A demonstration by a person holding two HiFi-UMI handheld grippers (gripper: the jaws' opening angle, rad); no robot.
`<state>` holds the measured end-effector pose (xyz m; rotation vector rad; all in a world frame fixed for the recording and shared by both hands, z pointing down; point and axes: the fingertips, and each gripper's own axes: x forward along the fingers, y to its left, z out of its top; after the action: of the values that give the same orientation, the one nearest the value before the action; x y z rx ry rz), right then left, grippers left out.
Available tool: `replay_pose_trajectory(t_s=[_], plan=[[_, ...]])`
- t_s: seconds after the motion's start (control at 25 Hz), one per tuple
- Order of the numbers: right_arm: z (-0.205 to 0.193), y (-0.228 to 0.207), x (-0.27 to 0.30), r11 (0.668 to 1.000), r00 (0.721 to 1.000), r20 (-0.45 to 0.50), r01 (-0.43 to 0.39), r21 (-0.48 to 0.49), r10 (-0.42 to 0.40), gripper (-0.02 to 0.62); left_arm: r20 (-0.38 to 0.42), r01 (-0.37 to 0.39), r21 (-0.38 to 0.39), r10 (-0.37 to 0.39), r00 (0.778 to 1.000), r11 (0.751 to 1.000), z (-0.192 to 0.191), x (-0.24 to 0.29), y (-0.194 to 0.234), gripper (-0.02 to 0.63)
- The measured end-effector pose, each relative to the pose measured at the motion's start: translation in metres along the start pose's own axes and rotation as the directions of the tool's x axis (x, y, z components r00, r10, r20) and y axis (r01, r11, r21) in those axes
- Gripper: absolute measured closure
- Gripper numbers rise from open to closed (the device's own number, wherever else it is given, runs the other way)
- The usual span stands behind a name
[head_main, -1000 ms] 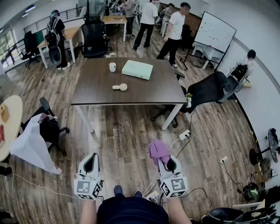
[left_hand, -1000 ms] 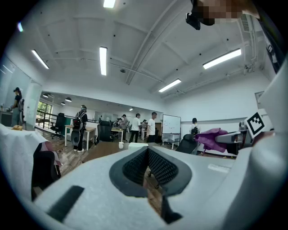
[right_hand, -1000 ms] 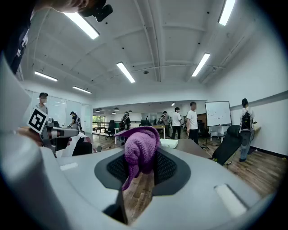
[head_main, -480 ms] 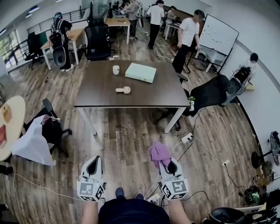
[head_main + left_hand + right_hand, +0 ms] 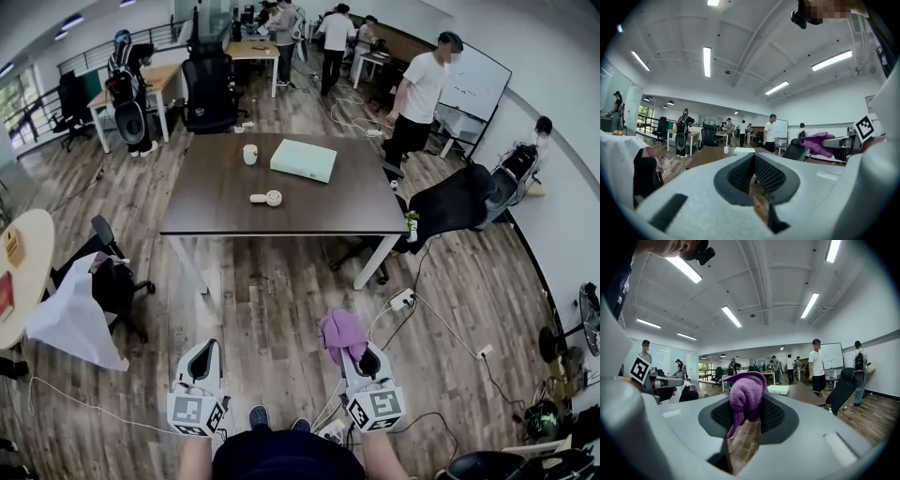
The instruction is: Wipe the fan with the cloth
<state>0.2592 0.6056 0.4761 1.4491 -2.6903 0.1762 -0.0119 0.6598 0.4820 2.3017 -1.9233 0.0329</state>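
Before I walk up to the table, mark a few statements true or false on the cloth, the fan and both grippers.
1. The right gripper is shut on the purple cloth. True.
2. The left gripper holds the fan. False: its jaws are shut on nothing, and the fan lies on the table.
3. The cloth is touching the fan. False: they are well apart. The cloth is up at the right gripper and the fan is across the room on the table.
4. A cup and a light green box share the table with the fan. True.
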Motion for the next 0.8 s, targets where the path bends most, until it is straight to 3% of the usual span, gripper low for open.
replay_pose_trajectory(t_s=[0.8], plan=[[0.016,0.055,0.054,0.997,0.998,0.023,0.065,-0.030,-0.065,0.471,0.018,0.054,0.021,-0.054,0.998,0.998,0.018,0.009,0.081,0.611]])
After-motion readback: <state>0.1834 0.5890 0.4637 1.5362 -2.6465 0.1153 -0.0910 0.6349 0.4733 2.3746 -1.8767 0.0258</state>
